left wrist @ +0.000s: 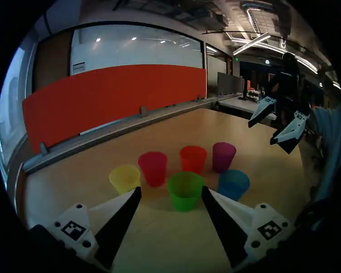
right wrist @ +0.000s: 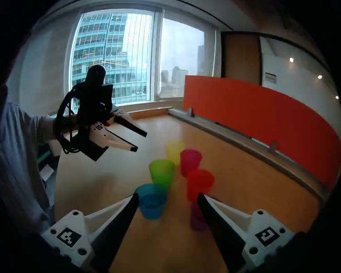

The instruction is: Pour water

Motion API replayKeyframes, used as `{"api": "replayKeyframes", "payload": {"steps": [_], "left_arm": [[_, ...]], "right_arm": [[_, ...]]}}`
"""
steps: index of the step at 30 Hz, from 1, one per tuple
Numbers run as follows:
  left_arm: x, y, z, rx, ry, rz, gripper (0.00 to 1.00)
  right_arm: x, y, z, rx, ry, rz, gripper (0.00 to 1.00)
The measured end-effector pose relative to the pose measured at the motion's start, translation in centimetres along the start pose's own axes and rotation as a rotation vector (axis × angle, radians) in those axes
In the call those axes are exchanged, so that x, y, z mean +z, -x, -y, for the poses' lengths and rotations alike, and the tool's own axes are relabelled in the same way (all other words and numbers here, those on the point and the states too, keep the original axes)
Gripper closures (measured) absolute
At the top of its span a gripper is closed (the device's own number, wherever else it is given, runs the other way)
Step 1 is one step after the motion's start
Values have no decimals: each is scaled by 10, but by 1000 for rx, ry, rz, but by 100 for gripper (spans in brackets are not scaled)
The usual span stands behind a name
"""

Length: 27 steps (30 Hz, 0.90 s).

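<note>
Several plastic cups stand clustered on the wooden table (left wrist: 243, 127): yellow (left wrist: 124, 178), pink (left wrist: 153, 168), orange-red (left wrist: 193, 159), purple (left wrist: 223, 156), green (left wrist: 185, 191) and blue (left wrist: 233, 184). My left gripper (left wrist: 170, 195) is open just short of the green cup, holding nothing. My right gripper (left wrist: 260, 133) hovers open above the table's far right. In the right gripper view, my right gripper (right wrist: 167, 196) is open above the blue cup (right wrist: 151, 200), with the purple cup (right wrist: 198, 217) partly behind its right finger. The left gripper (right wrist: 141, 142) hangs open beyond the green cup (right wrist: 162, 173).
An orange partition (left wrist: 116, 100) runs along the table's far edge on a grey rail. Tall windows (right wrist: 120, 54) stand past the table's end. A person's light sleeve (right wrist: 16, 150) is at the left of the right gripper view. Bare tabletop surrounds the cups.
</note>
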State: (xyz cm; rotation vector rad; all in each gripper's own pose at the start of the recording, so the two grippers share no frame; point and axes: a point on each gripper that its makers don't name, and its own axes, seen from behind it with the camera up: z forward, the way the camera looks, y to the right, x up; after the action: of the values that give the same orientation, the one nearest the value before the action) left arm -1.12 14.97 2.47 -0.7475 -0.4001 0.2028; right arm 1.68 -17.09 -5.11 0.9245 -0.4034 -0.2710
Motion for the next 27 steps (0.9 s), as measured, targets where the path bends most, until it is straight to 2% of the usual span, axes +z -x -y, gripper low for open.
{"api": "replayKeyframes", "payload": {"steps": [12,27], "left_arm": [[17,20,-9,25,43,54,2],[37,39,-17,55,89,120,2]], "right_arm": [[17,25,9,-8,-28,45,0],[25,37,10,-2,-43,61,0]]}}
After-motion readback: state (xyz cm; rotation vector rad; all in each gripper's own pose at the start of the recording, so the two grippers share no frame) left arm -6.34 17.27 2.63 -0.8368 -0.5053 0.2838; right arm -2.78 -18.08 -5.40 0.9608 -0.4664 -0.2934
